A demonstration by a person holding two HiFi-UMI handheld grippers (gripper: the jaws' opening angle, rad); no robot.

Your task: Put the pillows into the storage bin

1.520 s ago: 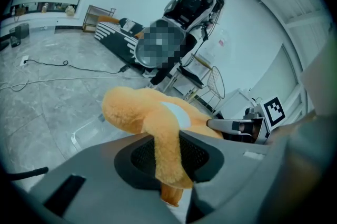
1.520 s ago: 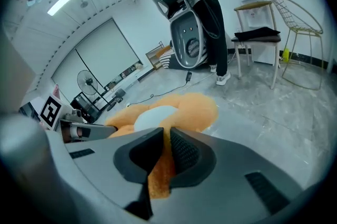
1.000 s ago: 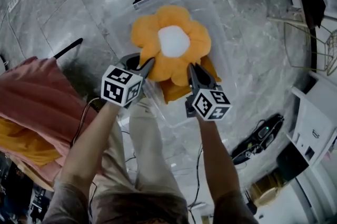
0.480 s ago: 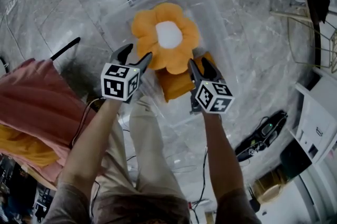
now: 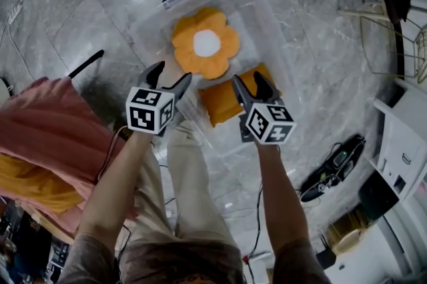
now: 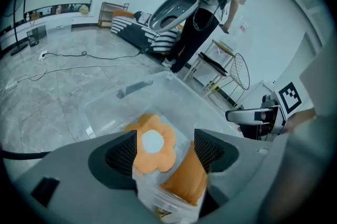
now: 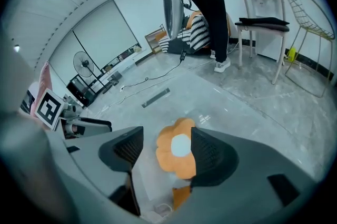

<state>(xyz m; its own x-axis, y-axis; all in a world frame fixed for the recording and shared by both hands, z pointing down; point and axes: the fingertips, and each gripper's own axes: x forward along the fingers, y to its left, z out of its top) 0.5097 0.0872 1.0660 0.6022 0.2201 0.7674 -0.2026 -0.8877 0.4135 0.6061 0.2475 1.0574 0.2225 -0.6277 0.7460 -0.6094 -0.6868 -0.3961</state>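
The left gripper (image 5: 172, 72) hangs over the bin's (image 5: 270, 19) near edge. Its jaws have just spread wide, with nothing between them. The flower pillow (image 5: 205, 43) lies loose inside the bin, toward its far end. A flat orange pillow (image 5: 230, 101) sits against the near wall. The right gripper (image 5: 247, 79) hovers above that one, its jaws likewise just opened and empty. Both pillows look light, soft and squashy; I'd pinch a petal or a corner.
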